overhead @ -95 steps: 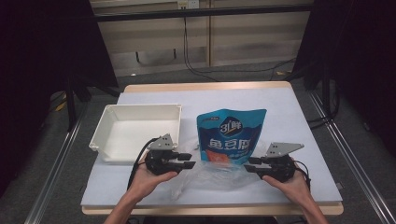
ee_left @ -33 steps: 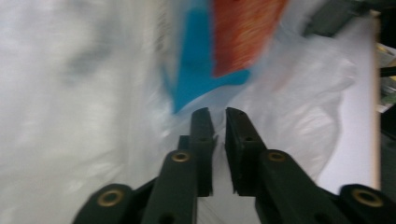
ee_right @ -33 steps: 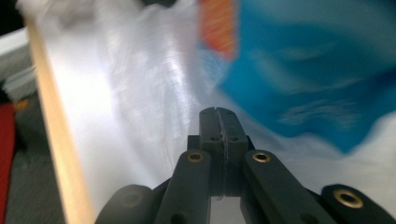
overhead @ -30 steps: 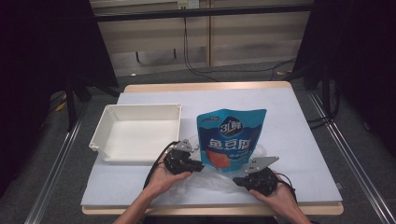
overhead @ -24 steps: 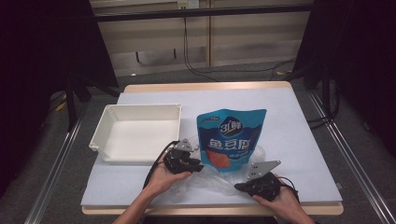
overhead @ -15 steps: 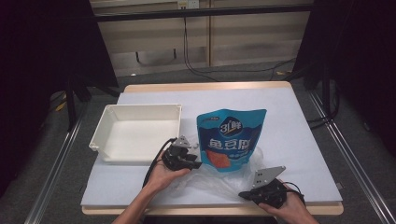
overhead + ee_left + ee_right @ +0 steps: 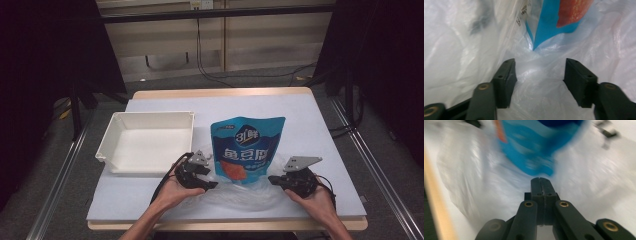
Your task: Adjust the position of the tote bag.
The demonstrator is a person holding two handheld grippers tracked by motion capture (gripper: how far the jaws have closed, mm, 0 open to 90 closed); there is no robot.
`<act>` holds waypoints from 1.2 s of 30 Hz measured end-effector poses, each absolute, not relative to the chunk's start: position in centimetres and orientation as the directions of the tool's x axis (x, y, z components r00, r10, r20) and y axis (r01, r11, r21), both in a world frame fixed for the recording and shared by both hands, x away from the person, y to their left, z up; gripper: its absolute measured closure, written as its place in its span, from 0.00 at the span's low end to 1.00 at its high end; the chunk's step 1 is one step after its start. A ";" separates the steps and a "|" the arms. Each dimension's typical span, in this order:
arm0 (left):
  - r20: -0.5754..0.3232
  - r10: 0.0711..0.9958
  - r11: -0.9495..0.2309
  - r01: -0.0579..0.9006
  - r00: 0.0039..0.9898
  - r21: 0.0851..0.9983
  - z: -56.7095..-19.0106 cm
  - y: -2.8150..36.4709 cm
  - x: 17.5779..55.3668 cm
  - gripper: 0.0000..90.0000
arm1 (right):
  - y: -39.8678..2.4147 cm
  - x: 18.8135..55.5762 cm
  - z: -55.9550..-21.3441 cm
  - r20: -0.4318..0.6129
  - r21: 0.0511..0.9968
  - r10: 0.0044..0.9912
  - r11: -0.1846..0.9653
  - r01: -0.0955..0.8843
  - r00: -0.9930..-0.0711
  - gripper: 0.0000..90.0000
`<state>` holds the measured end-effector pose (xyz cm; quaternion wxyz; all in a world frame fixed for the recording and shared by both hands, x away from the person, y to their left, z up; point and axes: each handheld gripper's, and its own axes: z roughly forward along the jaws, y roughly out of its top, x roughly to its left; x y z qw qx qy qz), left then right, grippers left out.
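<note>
While left claw (image 7: 539, 82) opens over clear bag (image 7: 541, 100), right claw (image 7: 541, 185) closed beside pouch (image 7: 534, 147).

The right gripper view is motion-blurred, so the print on the blue foil snack pouch (image 7: 534, 147) is unreadable. The left gripper view crops that pouch at the top edge. From above, the clear crumpled plastic bag (image 7: 240, 192) is faint, its edges hard to trace.

Blue snack pouch (image 7: 247, 150) standing on clear plastic bag (image 7: 240, 192), left gripper (image 7: 210, 182) and right gripper (image 7: 274, 179) flanking, perhaps touching it
</note>
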<state>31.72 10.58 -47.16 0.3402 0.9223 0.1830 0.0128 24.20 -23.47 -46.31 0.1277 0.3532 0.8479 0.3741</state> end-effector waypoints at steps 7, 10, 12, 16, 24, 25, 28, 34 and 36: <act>-0.086 0.338 -0.714 0.315 0.937 0.625 -47.0 11.8 31.5 0.78 | -25.6 25.4 -47.6 0.011 0.691 0.760 0.464 0.554 -0.650 1.00; -0.092 0.335 -0.711 0.316 0.938 0.628 -47.0 12.4 31.5 0.88 | -26.1 25.4 -47.8 0.017 0.694 0.765 0.455 0.558 -0.644 1.00; -0.092 0.324 -0.718 0.308 0.942 0.624 -47.0 12.6 31.4 0.94 | -26.1 25.3 -47.7 -0.005 0.683 0.769 0.470 0.560 -0.640 1.00; -0.098 0.319 -0.721 0.308 0.943 0.621 -47.0 12.9 31.4 0.99 | -26.3 25.3 -47.7 -0.022 0.672 0.779 0.476 0.567 -0.627 1.00; -0.098 0.311 -0.727 0.303 0.945 0.616 -46.9 13.4 31.4 1.00 | -27.2 25.2 -47.7 -0.016 0.678 0.803 0.447 0.584 -0.596 1.00; -0.105 0.325 -0.715 0.317 0.940 0.623 -46.9 13.3 31.2 1.00 | -27.2 25.2 -47.8 -0.010 0.686 0.801 0.440 0.579 -0.598 1.00; -0.120 0.321 -0.688 0.318 0.939 0.652 -46.9 13.2 31.1 0.99 | -27.5 24.9 -47.6 0.038 0.726 0.792 0.398 0.561 -0.610 1.00; -0.153 0.326 -0.612 0.331 0.933 0.718 -45.8 13.8 30.8 0.93 | -28.2 23.6 -46.4 0.125 0.822 0.774 0.269 0.501 -0.621 0.96; -0.160 0.332 -0.580 0.335 0.930 0.743 -45.3 13.9 30.6 0.88 | -28.2 23.1 -46.3 0.139 0.835 0.769 0.247 0.491 -0.624 0.93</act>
